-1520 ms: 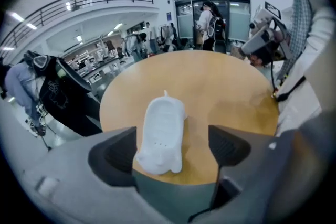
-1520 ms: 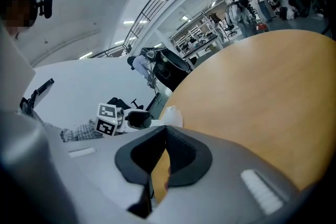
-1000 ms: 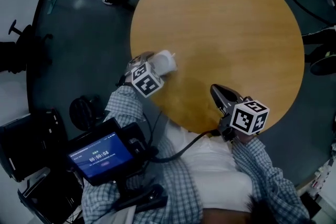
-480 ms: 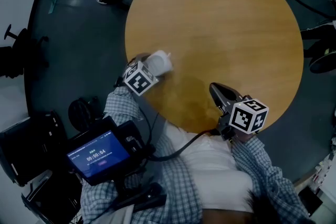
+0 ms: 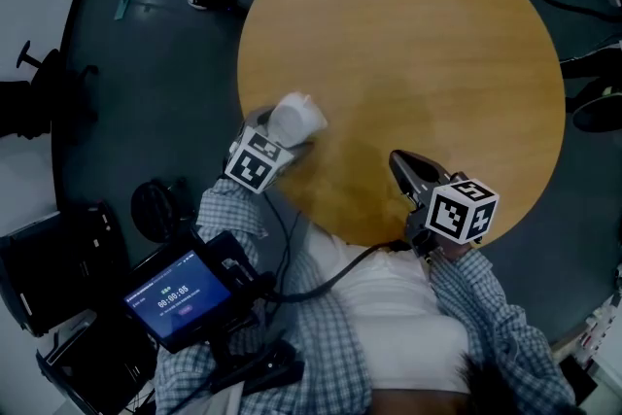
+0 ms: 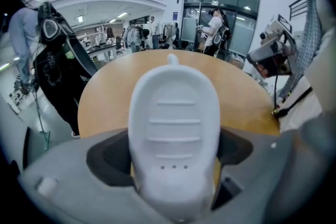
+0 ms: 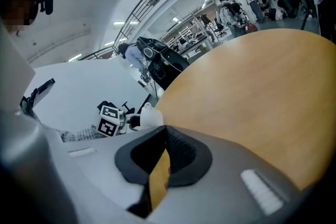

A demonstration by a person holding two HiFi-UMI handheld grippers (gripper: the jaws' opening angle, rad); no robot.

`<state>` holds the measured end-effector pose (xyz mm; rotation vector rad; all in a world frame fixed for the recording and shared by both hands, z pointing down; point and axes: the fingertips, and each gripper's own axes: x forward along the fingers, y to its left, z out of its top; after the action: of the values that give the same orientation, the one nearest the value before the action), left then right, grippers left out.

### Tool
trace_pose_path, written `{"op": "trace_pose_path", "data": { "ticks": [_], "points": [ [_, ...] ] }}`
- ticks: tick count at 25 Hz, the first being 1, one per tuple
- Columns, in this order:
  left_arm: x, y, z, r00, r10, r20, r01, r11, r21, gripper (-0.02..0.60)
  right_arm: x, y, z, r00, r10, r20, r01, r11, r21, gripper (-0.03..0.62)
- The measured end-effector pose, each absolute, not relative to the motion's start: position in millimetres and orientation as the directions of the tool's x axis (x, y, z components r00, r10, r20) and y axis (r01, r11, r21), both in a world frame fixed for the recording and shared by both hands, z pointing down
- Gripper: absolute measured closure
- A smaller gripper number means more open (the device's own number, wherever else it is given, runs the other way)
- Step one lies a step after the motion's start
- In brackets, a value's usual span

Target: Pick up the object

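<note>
Left tool (image 5: 289,133) tight around white ribbed object (image 6: 173,128), long axis straight out along jaws

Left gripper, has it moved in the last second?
Yes. The left gripper, shut on the white object, has drawn back slightly toward the table's near-left edge.

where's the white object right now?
Head view, left side: the white object is clamped between the jaws of the left gripper, at the round table's left edge. It is well apart from the right gripper.
</note>
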<state>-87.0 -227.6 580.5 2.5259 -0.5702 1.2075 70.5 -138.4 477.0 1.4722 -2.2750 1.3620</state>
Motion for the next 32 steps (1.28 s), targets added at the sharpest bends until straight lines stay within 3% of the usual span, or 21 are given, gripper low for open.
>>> {"op": "trace_pose_path", "data": {
  "ticks": [9, 19, 32],
  "points": [
    [-81, -209, 543, 0.675, -0.339, 0.655, -0.604, -0.765, 0.226, 0.129, 58, -160, 483, -0.573, -0.665, 0.479, -0.754, 0.198, -0.626, 0.591],
    [-47, -138, 488, 0.803, -0.387, 0.453, -0.574, -0.704, 0.418, 0.129, 60, -129, 462, -0.595, -0.664, 0.452, -0.748, 0.254, -0.613, 0.592],
    [-46, -135, 482, 0.818, -0.394, 0.419, -0.560, -0.713, 0.423, 0.129, 49, -139, 467, -0.641, -0.624, 0.448, -0.727, 0.306, -0.614, 0.591]
  ]
}}
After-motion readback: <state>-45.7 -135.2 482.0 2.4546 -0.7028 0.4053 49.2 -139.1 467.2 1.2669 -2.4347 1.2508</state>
